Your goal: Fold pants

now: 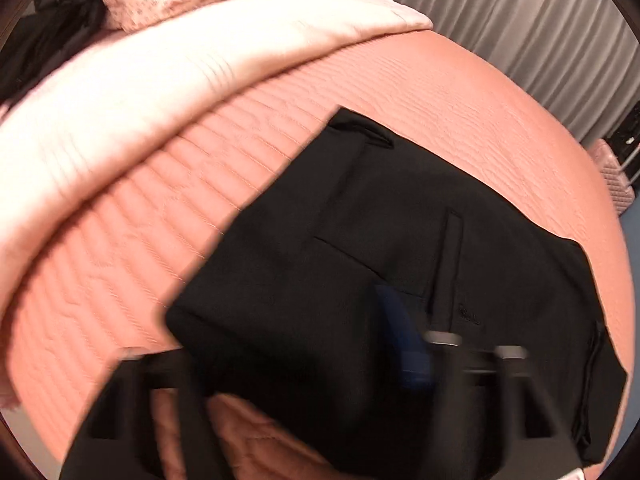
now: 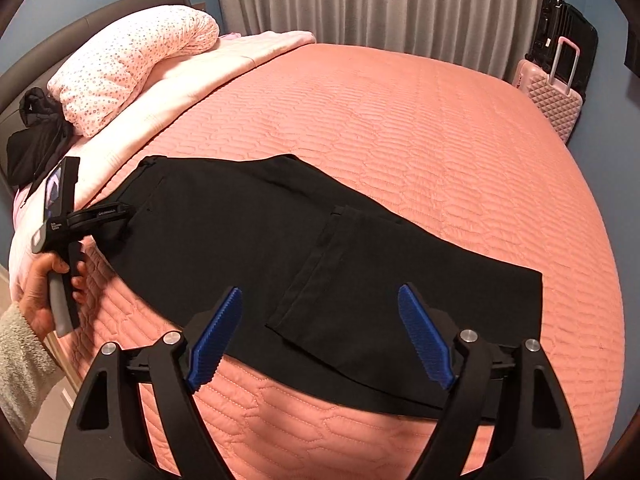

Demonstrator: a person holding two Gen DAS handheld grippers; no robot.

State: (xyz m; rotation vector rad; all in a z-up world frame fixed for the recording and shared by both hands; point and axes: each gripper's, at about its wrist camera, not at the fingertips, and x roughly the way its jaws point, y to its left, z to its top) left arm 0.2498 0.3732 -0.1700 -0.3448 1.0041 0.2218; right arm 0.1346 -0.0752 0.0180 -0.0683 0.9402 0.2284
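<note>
My right tongs (image 2: 320,336) gape wide just above the black pants' (image 2: 280,248) near edge; pants lie folded flat on the bed (image 2: 420,140). Left tongs (image 2: 120,210) at the pants' far-left end, blurred in own view, can't tell if closed. Only right view shows the pink suitcase (image 2: 554,100). Lettering on tool unreadable.

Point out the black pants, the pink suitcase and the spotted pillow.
black pants (image 2: 240,240): right wrist view, middle of the folded fabric.
pink suitcase (image 2: 554,98): right wrist view, quilted front shell.
spotted pillow (image 2: 132,60): right wrist view, middle of its top face.
</note>
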